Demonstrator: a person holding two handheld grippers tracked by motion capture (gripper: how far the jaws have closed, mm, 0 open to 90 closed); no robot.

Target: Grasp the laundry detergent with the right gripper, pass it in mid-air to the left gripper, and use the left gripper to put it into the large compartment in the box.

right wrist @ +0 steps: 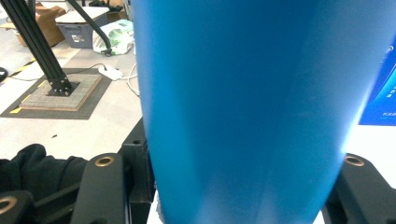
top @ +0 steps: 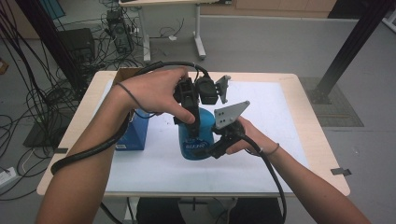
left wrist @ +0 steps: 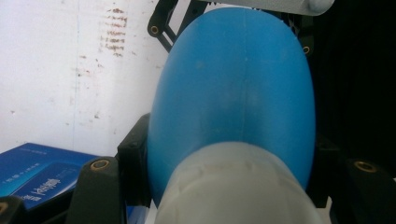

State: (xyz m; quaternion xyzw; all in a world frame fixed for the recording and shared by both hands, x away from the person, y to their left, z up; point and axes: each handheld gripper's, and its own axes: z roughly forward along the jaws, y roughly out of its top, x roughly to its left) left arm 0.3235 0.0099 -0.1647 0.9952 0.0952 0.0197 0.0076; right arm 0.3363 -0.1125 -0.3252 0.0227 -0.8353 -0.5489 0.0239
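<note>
At the left of the table (top: 88, 100), near its far-left corner, a brown cardboard box (top: 125, 73) sits partly behind the person's left forearm, and just nearer lies a dark blue carton (top: 133, 135) on the white sheet (top: 271, 121) that covers most of the tabletop. Moving right to the middle of the sheet, a blue bottle (top: 196, 140) stands upright, and both tools are on it. The left gripper (top: 190, 122) comes down from above with the left hand (top: 156, 93) wrapped over its body; in the left gripper view its black jaws are drawn in narrow around the bottle's white cap (left wrist: 233, 186), with the blue shoulder of the bottle bulging just beyond. The right gripper (top: 210, 150) comes in from the near right, held by the right hand (top: 250, 137), and the right gripper view has the blue body (right wrist: 243, 112) pinched between its two jaws, so it grips the bottle low down on the side. As I read it, the work is to unscrew the cap: the bracing grip on the body and the grip on the cap are both made, so the set-up is done. The cap sits fully on the neck with no gap that I can see, so the twisting, lifting off and setting down of the cap all appear left to do.
</note>
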